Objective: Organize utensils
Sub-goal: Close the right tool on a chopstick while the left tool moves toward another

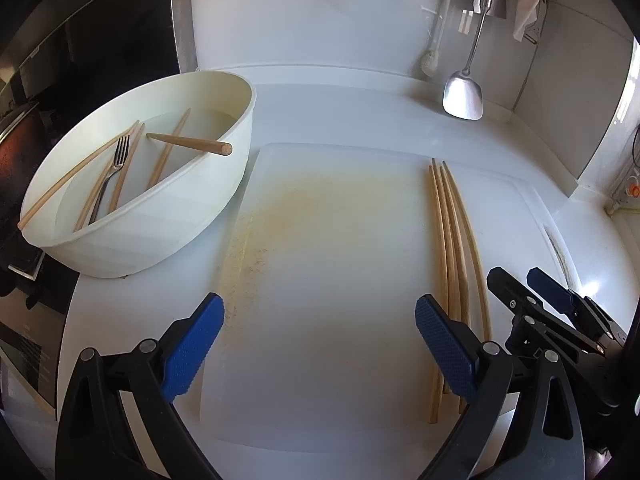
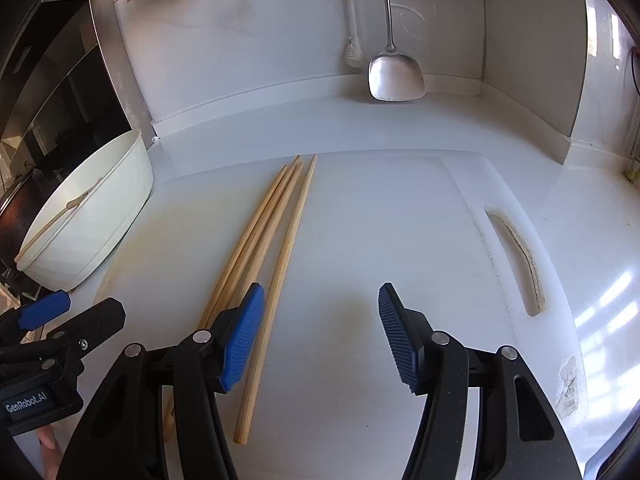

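on the cutting board (image 1: 340, 280) lie 4 chopsticks (image 2: 276, 224), sorted; your left gripper (image 1: 320, 336) and right gripper (image 2: 320, 332) hover empty, fingers apart. the bowl (image 1: 224, 208) holds more chopsticks, a fork (image 1: 116, 168) and a wooden handle (image 1: 192, 143), so you likely reach there next. the handle's far end is hidden.

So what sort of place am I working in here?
Most likely a home kitchen counter: a cutting board with chopsticks on it, a spatula hanging on the wall, and a stove at the left.
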A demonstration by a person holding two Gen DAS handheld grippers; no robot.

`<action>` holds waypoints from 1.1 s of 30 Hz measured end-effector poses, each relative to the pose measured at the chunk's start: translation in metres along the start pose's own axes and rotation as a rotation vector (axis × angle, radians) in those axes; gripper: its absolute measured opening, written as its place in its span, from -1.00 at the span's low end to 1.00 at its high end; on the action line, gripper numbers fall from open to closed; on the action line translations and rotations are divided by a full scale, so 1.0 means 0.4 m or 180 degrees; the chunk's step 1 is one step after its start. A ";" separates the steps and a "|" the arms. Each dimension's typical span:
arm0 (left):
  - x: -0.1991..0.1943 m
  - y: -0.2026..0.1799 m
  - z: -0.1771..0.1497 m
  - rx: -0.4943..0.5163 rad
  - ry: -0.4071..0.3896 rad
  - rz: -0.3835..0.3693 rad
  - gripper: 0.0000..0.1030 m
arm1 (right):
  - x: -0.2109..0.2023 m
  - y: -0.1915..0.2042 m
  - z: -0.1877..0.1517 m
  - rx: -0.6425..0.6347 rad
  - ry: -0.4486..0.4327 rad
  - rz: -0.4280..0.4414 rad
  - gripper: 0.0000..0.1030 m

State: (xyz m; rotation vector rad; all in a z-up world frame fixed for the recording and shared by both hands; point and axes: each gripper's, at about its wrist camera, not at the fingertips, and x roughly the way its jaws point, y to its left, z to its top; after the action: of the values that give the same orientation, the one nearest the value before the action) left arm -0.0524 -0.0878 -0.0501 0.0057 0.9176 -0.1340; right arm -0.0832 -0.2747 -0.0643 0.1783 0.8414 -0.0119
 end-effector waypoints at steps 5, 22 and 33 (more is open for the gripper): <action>0.002 0.011 0.005 -0.0034 0.0009 0.0001 0.84 | 0.008 0.016 0.001 -0.0093 -0.0008 -0.0063 0.11; 0.034 -0.031 0.027 0.0080 0.0099 -0.0170 0.84 | 0.017 0.029 -0.013 -0.0329 -0.0060 -0.0191 -0.68; 0.082 -0.095 0.034 0.0225 0.0138 -0.0169 0.84 | 0.008 -0.030 -0.015 -0.0247 -0.0077 -0.0213 -0.85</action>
State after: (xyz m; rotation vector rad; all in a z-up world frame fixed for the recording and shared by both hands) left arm -0.0263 -0.1300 -0.0658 0.0501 0.9563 -0.2165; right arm -0.0865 -0.2854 -0.0726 0.0769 0.8221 -0.0439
